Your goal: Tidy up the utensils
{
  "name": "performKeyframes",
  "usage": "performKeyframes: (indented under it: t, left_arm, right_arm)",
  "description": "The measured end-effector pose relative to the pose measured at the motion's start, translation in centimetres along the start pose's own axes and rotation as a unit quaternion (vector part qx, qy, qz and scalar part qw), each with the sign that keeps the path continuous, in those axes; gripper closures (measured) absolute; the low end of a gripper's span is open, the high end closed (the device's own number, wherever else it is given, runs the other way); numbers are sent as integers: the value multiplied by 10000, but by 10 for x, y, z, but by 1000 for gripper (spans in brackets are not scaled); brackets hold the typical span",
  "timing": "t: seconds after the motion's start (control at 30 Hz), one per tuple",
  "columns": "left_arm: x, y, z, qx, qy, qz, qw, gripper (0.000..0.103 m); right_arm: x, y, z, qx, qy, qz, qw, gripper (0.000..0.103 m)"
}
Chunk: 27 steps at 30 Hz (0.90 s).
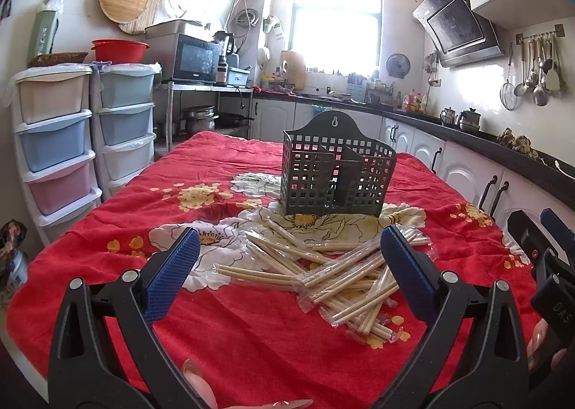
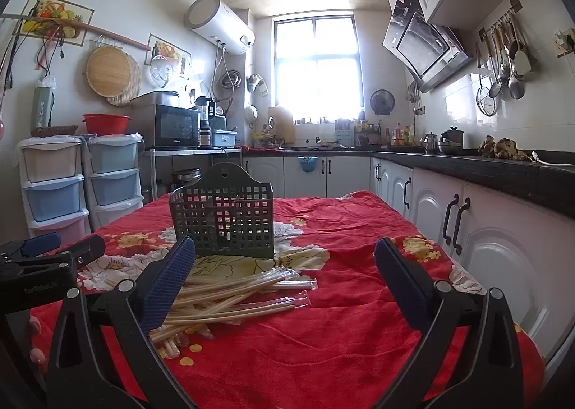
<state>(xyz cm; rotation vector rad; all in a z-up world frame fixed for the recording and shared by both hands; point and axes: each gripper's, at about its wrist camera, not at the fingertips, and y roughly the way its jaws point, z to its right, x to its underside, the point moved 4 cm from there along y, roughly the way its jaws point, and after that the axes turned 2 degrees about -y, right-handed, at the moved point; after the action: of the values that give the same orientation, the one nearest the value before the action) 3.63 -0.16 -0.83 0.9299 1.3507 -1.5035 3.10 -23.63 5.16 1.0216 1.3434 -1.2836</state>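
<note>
Left wrist view: both the left gripper (image 1: 289, 251) and right gripper (image 2: 284, 265) gape wide and empty over mid-table wrapped chopsticks (image 1: 337, 276) before the holder (image 1: 337, 171), probably light, slippery, best pinched mid-length.

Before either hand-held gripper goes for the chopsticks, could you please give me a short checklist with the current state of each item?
1. Left hand-held gripper open and holding nothing: ok.
2. Right hand-held gripper open and holding nothing: ok.
3. Wrapped chopsticks within view, lying loose on the red cloth: ok, though heaped crosswise, so singling one out may be fiddly.
4. Green holder upright behind the pile: ok.
5. Holder compartments free of contents: ok, as far as the mesh shows.
6. Whether the holder will stay put on the wrinkled cloth: cannot tell.
</note>
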Motion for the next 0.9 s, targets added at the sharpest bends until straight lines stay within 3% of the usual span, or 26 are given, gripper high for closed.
performKeyframes:
  t: [0.5, 0.9]
  left_arm:
    - [0, 2, 1, -22, -1, -7, 10000, 10]
    - [-2, 6, -30, -203, -392, -144, 9989, 10]
  right_arm:
    - [1, 2, -1, -24, -9, -20, 10000, 6]
    - [-2, 11, -22, -590, -258, -315, 9974, 6]
